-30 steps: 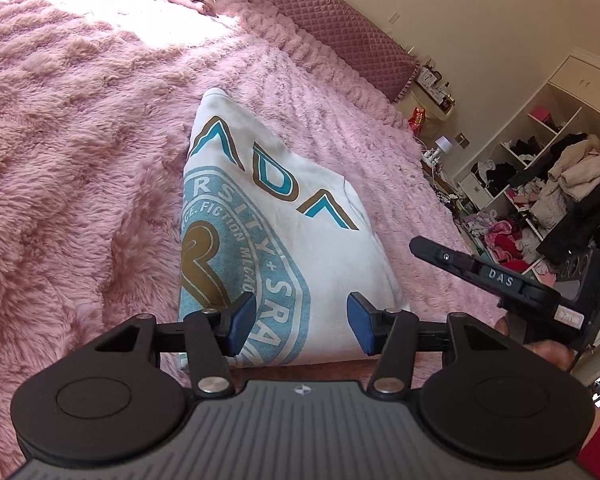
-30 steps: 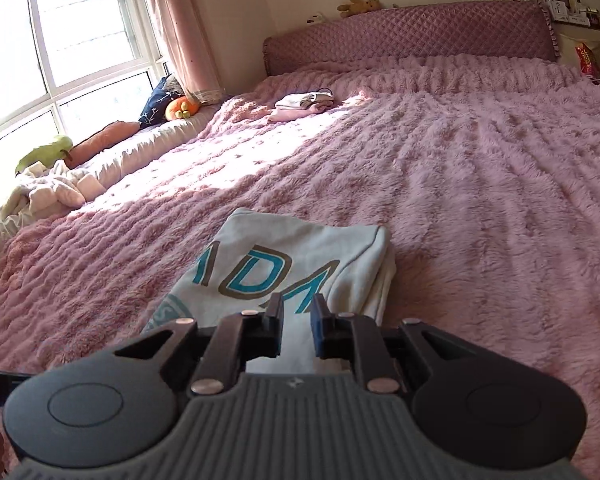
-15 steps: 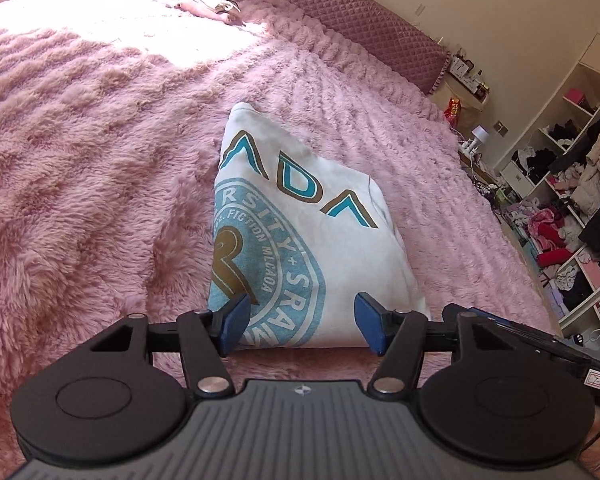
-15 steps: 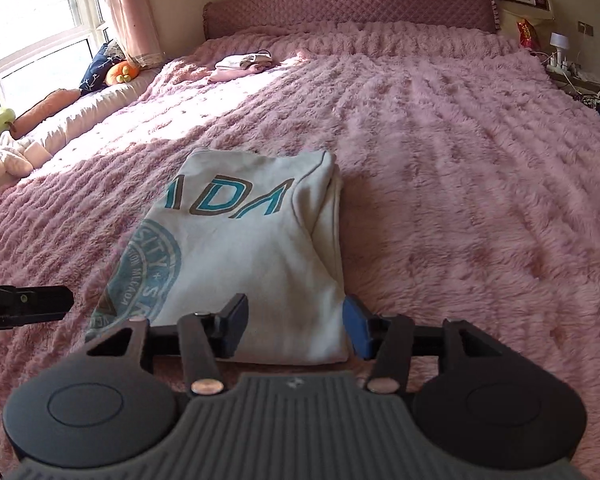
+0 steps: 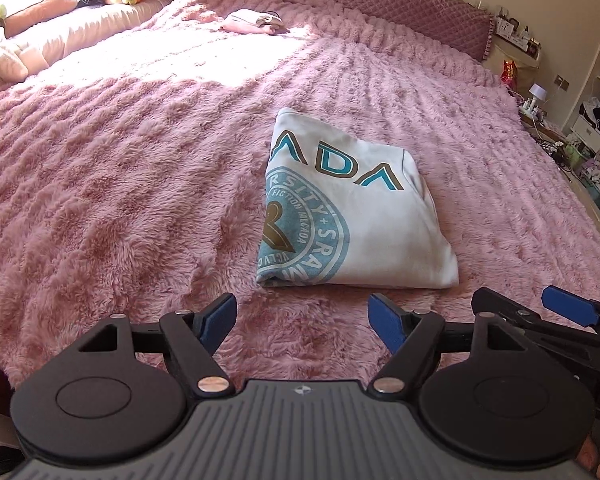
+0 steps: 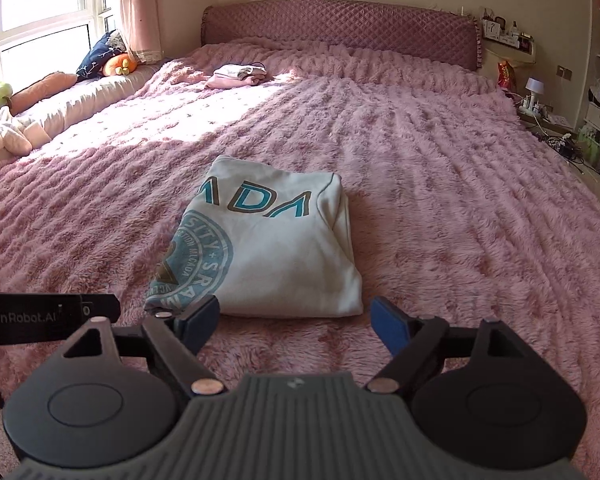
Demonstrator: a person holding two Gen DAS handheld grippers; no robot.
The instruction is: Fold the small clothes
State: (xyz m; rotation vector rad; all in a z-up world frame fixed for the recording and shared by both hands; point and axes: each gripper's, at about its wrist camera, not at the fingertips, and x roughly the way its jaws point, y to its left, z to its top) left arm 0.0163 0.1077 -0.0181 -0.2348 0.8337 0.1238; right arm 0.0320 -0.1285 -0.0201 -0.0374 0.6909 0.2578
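The folded white sweatshirt (image 5: 352, 216) lies flat on the pink bed (image 5: 100, 184) — just ahead of both sets of jaws, touching neither. The left gripper (image 5: 302, 320) and right gripper (image 6: 296, 318) have just been opening — now released, nothing between them.

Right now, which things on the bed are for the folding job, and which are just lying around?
For the job:
white printed top, folded on the pink blanket
left gripper and right gripper, both open, jaws just opened, nothing between them

Just lying about:
small clothes pile near the headboard
orange plush toy
navy cushion
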